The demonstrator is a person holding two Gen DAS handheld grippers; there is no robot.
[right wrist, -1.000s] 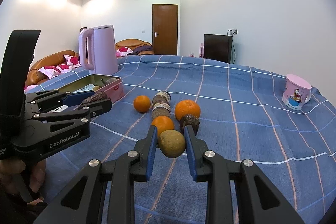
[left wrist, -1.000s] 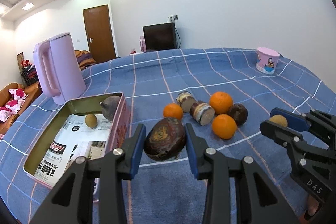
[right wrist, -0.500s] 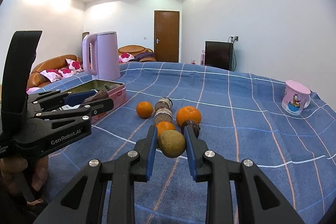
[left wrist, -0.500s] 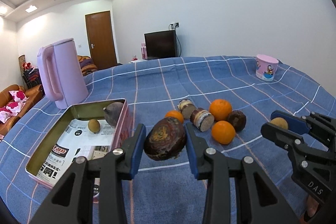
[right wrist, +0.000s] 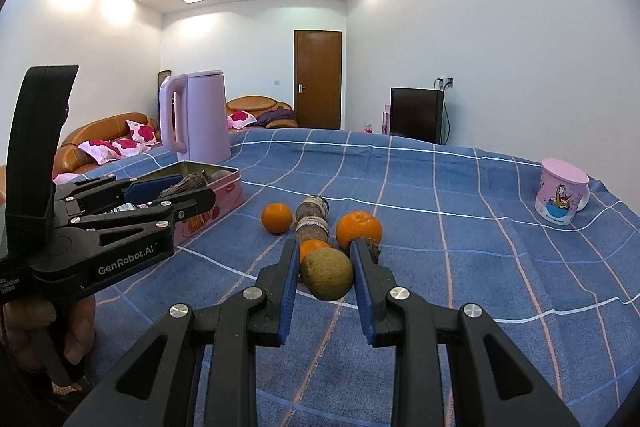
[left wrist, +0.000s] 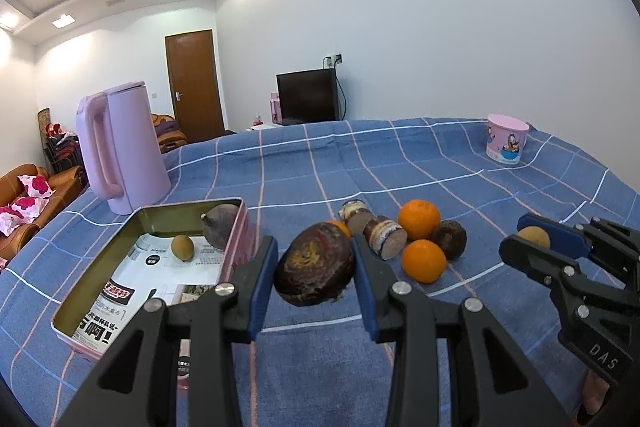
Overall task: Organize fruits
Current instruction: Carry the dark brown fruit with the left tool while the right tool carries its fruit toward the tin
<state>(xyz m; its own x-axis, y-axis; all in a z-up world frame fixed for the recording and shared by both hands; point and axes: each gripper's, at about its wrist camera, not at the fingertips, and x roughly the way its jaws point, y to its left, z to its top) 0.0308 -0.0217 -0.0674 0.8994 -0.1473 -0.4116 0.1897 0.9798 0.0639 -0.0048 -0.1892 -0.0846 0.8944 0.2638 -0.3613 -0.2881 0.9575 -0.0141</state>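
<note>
- While both grippers carry fruit above the table [left wrist: 400,163], the step in hand looks like dropping each piece into the tin [left wrist: 120,227]; notes run big to small.
- Table: blue checked cloth. Kettle [left wrist: 120,151] stands just behind the tin, pink cup [left wrist: 506,139] far off to the right. Neither blocks the path.
- Tin: open, paper-lined, left of the fruit pile. Already holds a dark round fruit at the far corner and a small greenish one near it. Near half of the liner is bare, so aim there.
- Left gripper [left wrist: 314,265]: pinching a dark fruit [left wrist: 314,265], pads on both sides, clear of the cloth, just right of the tin's long wall. Judgement: move left over the wall first, lower close to the paper, then release. It's lumpy and may roll.
- Pile on cloth: three oranges [left wrist: 418,219], two cut stubs, one dark round fruit, all close together and left for later.
- Right gripper [right wrist: 326,279]: clamped on a small fruit [right wrist: 326,279], held above the pile. Judgement: hold back until the left one clears the tin, since both can't fit over it cleanly.
</note>
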